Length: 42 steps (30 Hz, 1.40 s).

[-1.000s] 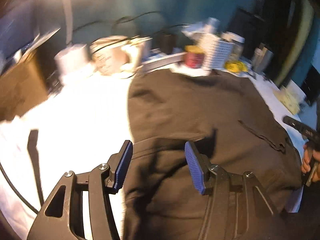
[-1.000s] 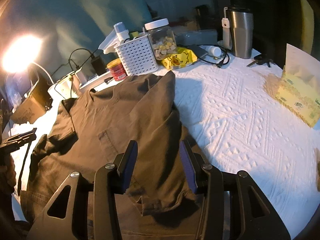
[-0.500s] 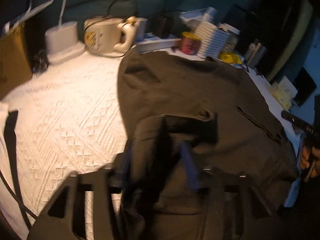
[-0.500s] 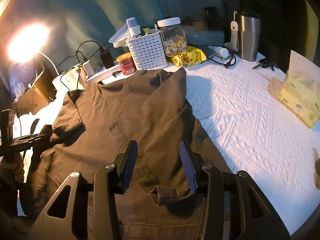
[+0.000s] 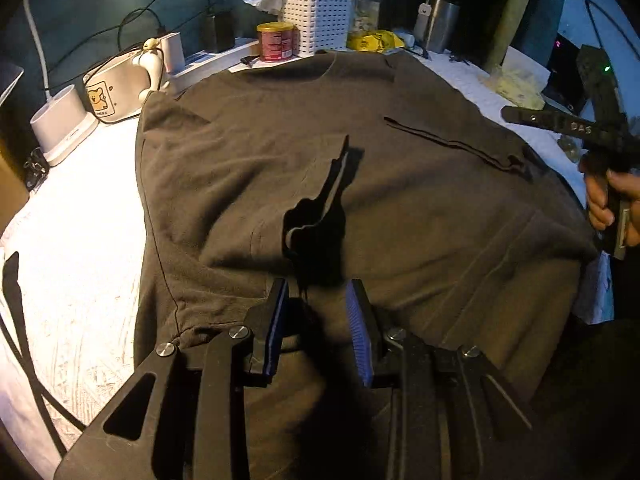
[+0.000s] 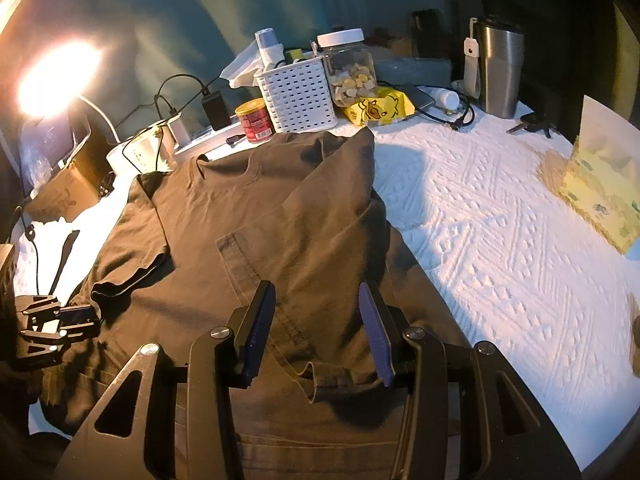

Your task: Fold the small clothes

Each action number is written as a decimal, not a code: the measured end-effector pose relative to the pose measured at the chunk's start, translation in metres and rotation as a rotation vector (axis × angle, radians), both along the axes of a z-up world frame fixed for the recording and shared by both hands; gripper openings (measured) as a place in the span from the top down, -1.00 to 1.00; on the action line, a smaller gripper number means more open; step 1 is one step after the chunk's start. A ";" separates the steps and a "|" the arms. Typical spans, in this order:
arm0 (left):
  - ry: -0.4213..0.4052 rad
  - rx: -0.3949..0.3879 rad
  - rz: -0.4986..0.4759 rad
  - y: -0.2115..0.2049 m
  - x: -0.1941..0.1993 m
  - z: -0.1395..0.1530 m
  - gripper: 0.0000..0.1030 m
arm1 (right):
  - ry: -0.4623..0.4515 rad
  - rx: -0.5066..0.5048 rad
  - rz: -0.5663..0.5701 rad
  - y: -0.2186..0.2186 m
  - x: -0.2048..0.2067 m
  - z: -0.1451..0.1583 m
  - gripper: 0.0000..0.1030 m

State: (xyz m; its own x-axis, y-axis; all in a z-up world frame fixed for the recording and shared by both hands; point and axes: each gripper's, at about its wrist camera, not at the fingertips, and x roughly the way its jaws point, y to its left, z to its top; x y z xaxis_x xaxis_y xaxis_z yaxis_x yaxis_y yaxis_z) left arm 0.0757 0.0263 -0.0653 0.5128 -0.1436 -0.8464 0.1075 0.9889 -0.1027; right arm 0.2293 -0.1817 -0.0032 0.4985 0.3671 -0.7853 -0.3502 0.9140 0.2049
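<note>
A dark brown T-shirt lies on a white quilted surface, collar toward the far clutter. Both side parts are folded in over the body. It also shows in the right wrist view, with the left sleeve edge lying on the chest. My left gripper is open and empty, just above the shirt's lower part, with the folded sleeve edge ahead of it. My right gripper is open and hovers over the folded right sleeve hem. Each gripper shows in the other's view, the right at the right edge, the left at the left edge.
Along the far edge stand a white perforated basket, a red can, a snack jar, a yellow bag, a steel tumbler, chargers and cables. A tissue pack lies at the right. A bright lamp shines at the left.
My left gripper carried the left sleeve inward over the shirt body and let it go; its jaws stand open now. My right gripper stayed open over the right sleeve hem.
</note>
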 end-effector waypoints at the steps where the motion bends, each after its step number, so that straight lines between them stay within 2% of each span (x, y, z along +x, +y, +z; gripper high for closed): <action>1: -0.009 0.010 0.002 0.001 0.001 0.004 0.43 | 0.002 0.002 -0.004 -0.002 0.000 -0.001 0.10; 3: -0.037 0.035 0.023 0.005 0.005 0.009 0.40 | 0.005 0.006 -0.009 -0.004 0.000 -0.002 0.10; 4: -0.045 0.038 0.036 0.008 0.007 0.011 0.32 | 0.006 0.007 -0.010 -0.005 -0.001 -0.002 0.10; 7: -0.070 0.026 0.059 0.017 0.015 0.012 0.11 | 0.008 0.009 -0.013 -0.008 -0.002 -0.003 0.10; 10: -0.071 -0.003 0.044 0.017 0.026 0.004 0.02 | 0.014 0.008 -0.027 -0.012 -0.001 -0.005 0.10; 14: -0.001 -0.083 -0.003 0.006 0.044 -0.013 0.02 | 0.015 0.007 -0.038 -0.016 0.000 -0.005 0.10; 19: 0.025 -0.101 -0.099 -0.021 0.038 -0.014 0.02 | 0.023 0.008 -0.045 -0.017 0.003 -0.007 0.10; 23: -0.012 -0.040 -0.053 -0.013 0.017 -0.002 0.02 | 0.030 0.014 -0.027 -0.010 0.005 -0.009 0.10; 26: -0.041 -0.004 0.016 0.005 -0.001 0.004 0.01 | 0.038 0.016 0.010 0.006 0.008 -0.013 0.10; 29: -0.038 0.002 0.062 0.019 -0.010 -0.003 0.01 | 0.045 0.021 0.064 0.028 0.011 -0.016 0.10; 32: -0.030 -0.004 0.067 0.023 -0.015 -0.014 0.01 | 0.049 0.027 0.116 0.053 0.013 -0.018 0.10; 36: -0.043 0.022 0.016 0.011 -0.010 -0.022 0.02 | 0.055 0.032 0.152 0.077 0.015 -0.017 0.10; 38: -0.048 0.063 -0.006 0.007 -0.008 -0.028 0.09 | 0.055 0.029 0.159 0.083 0.015 -0.017 0.10; 40: -0.061 0.099 -0.014 0.006 -0.008 -0.027 0.68 | 0.057 0.025 0.156 0.085 0.015 -0.018 0.10; 41: -0.061 0.093 -0.014 0.008 -0.009 -0.026 0.73 | 0.059 0.023 0.152 0.085 0.015 -0.018 0.10; 42: -0.064 0.086 -0.008 0.010 -0.011 -0.024 0.87 | 0.062 0.022 0.144 0.084 0.015 -0.019 0.10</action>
